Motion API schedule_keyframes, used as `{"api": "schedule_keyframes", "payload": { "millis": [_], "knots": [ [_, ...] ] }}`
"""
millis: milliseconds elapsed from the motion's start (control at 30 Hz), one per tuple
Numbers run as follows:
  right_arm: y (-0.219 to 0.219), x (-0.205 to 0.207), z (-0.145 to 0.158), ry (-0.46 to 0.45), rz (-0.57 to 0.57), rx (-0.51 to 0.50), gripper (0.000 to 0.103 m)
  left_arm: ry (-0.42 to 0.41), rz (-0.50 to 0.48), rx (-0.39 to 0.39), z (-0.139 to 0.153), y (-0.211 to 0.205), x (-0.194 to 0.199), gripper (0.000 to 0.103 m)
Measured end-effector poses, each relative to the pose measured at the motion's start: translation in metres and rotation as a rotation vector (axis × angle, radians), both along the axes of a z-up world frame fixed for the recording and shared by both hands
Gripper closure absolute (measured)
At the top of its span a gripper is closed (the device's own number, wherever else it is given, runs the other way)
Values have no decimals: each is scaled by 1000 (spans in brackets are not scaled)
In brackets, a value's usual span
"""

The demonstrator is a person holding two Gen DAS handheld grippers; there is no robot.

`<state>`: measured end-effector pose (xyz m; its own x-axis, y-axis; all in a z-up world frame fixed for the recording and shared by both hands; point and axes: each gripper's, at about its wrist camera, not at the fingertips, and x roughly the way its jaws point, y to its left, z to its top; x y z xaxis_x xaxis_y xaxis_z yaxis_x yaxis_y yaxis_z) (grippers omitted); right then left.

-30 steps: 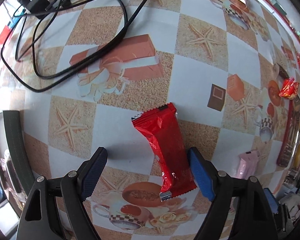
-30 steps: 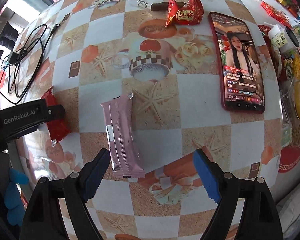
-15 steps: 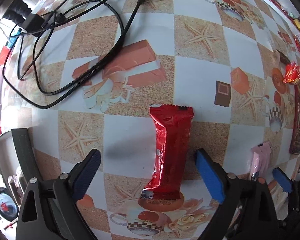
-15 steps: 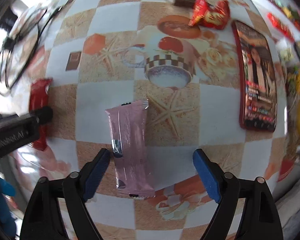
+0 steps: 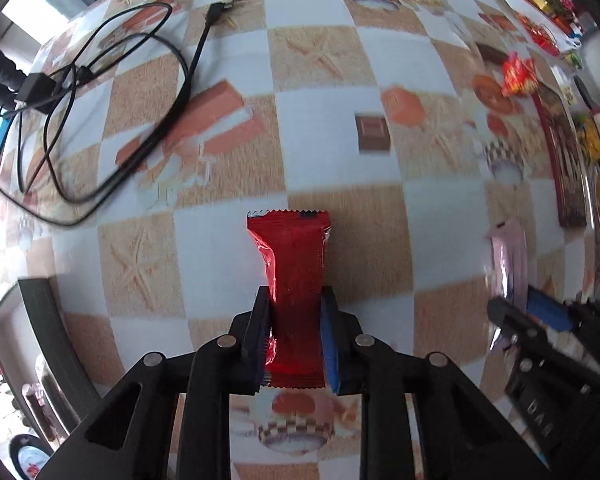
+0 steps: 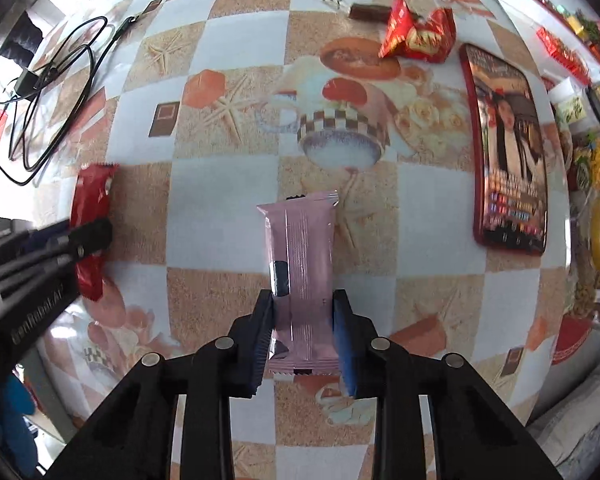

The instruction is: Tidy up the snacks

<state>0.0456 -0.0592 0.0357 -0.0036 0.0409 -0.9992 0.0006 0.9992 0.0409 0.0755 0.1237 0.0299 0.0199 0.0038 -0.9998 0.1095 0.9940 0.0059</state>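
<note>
The left gripper (image 5: 295, 336) has just been closed on the red snack bar (image 5: 292, 268) and the right gripper (image 6: 303, 342) on the pink snack bar (image 6: 302, 256), both lying on the tabletop (image 6: 228, 208), so lifting is judged next.

The left claw (image 5: 295, 332), black-armed with blue pads, points down at the worktop; its jaws have just been closing and now pinch a red foil snack bar (image 5: 291, 264). The right claw (image 6: 303, 332) likewise, clamped on a pink wrapped bar (image 6: 300, 256)
</note>
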Motion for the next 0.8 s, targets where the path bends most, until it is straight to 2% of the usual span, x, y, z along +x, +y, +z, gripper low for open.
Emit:
{"api": "schedule_keyframes", "payload": {
  "millis": [233,333,367,400,433,500,633,800],
  "knots": [
    [13,-72,-1,31,57,-4,72,9,-52,11,-1,12,-77,77],
    [15,-100,-1,59,57,17,70,35,-32,-13,-2,22,-93,61],
    [14,-105,-1,71,46,27,64,35,-25,-25,0,27,-96,49],
    [11,-111,-1,83,25,35,37,25,-21,-30,4,32,-97,37],
    [7,-118,0,81,2,37,13,11,-20,-30,7,37,-98,33],
    [0,-125,4,62,-28,30,12,-12,-15,-30,15,48,-98,27],
    [-18,-140,3,87,-101,46,12,-4,-2,-28,22,67,-96,26],
    [-45,-134,1,112,-204,66,12,26,-5,-38,18,85,-84,25]
  ]
}}
